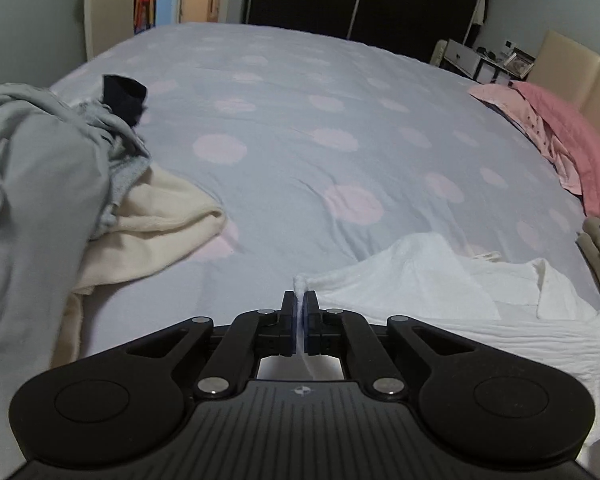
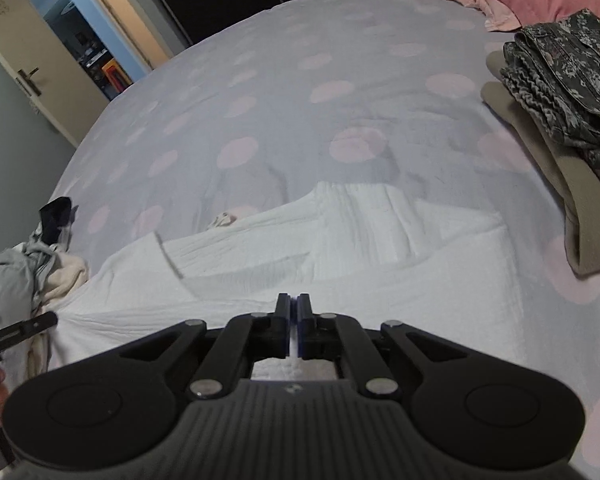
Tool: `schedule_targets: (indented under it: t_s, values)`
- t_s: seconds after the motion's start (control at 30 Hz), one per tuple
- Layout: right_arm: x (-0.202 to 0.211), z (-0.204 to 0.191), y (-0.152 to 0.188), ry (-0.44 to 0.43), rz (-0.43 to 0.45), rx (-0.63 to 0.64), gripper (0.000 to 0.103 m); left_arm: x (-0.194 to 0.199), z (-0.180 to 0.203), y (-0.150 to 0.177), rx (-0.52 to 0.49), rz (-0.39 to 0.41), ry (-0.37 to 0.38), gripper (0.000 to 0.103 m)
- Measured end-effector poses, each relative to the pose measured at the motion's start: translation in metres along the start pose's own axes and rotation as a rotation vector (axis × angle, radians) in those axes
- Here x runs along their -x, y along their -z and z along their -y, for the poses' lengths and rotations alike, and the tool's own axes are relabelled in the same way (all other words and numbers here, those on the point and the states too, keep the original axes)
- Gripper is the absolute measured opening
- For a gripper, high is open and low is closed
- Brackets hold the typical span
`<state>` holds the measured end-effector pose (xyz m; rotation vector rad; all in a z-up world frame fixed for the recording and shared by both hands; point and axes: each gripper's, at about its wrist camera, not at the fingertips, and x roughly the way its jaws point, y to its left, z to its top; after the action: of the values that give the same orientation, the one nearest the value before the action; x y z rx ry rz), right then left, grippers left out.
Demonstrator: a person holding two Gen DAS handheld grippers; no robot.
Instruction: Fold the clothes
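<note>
Garment: a white, crinkle-textured cotton shirt (image 2: 340,240) is spread crumpled on the near part of the bed, with its collar visible in the left wrist view.
Bed: a pale blue cover with large pink dots (image 1: 300,120) carries all the items.
Left gripper (image 1: 299,308): closed on a pinched corner of the white shirt; a strip of cloth is seen running between the pads.
Right gripper (image 2: 294,312): closed; the near hem of the white shirt appears to be caught between the pads, though the cloth in the gap is only faintly seen.
Key relation: the shirt lies ahead of both grippers, its long axis running left to right across the view; the held edge is the near one, and each gripper is at its own end.
Step judged: the near edge is held for a lift or a fold away from the person.
Unfolded pile: grey and cream garments (image 1: 60,184) lie to the left, apart from the shirt.
Folded stack: dark floral and beige items (image 2: 564,92) rest to the right.
</note>
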<state>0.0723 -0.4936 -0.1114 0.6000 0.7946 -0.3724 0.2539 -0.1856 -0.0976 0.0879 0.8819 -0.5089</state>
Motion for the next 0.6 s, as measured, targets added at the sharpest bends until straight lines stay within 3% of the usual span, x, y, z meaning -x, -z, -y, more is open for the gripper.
schedule_targets:
  t_s: [0.03, 0.1, 0.13, 0.33, 0.4, 0.53, 0.6]
  values:
    - [-0.002, -0.002, -0.001, 0.021, 0.012, 0.004, 0.011, 0.000, 0.003, 0.000, -0.009, -0.001, -0.014, 0.006]
    - [-0.006, -0.006, -0.003, 0.051, 0.028, 0.012, 0.031, 0.001, 0.006, 0.002, -0.023, -0.006, -0.021, 0.015]
    - [-0.006, -0.006, -0.004, 0.051, 0.025, 0.015, 0.035, 0.003, 0.006, 0.003, -0.028, -0.011, -0.011, 0.020]
    - [-0.004, -0.002, 0.006, 0.026, -0.059, 0.015, 0.035, 0.022, 0.013, 0.022, -0.136, -0.060, 0.048, 0.021]
    - [-0.003, 0.002, 0.014, 0.031, -0.098, 0.015, 0.037, 0.030, 0.018, 0.033, -0.183, -0.076, 0.063, 0.024]
    - [0.000, 0.008, 0.032, 0.050, -0.166, 0.019, 0.039, 0.047, 0.028, 0.062, -0.290, -0.105, 0.085, 0.041]
    - [0.002, 0.011, 0.040, 0.056, -0.189, 0.015, 0.041, 0.054, 0.036, 0.078, -0.362, -0.121, 0.096, 0.041]
